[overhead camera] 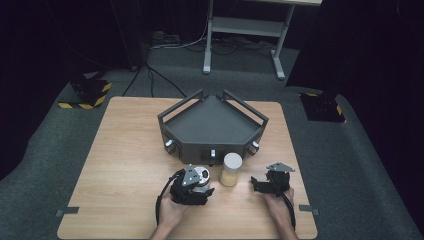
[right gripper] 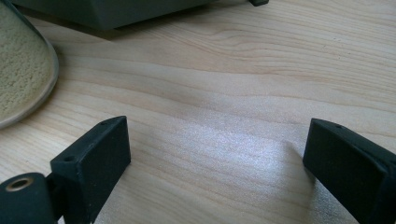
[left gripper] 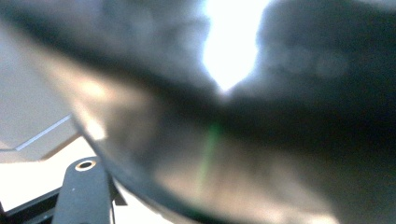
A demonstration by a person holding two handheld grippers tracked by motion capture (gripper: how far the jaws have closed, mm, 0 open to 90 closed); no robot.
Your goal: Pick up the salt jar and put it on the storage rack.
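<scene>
Hands held two grippers at the near edge of the table [overhead camera: 120, 150]. The left gripper [overhead camera: 199, 186] was clamped on a shiny can [overhead camera: 202, 175], its jaws pressed tight on the can's sides. From the left gripper view the can [left gripper: 224, 140] sat so close that it was just a big blur. The can stood on the table, just in front of the grey tray [overhead camera: 210, 125] and near a jar [overhead camera: 231, 169] of sandy stuff. The jar stood between the two grippers, with a white lid on top. The right gripper [overhead camera: 259, 186] rested low by the jar with its jaws wide apart and nothing in them. In the right gripper view, bare wood lay between the jaws and the jar [right gripper: 21, 65] showed off to one side. The step looked like a pick-up, with the can grabbed but not yet lifted. Next, I think the left hand had to lift the can straight up and keep it level, so it would not bump the jar or the tray.
</scene>
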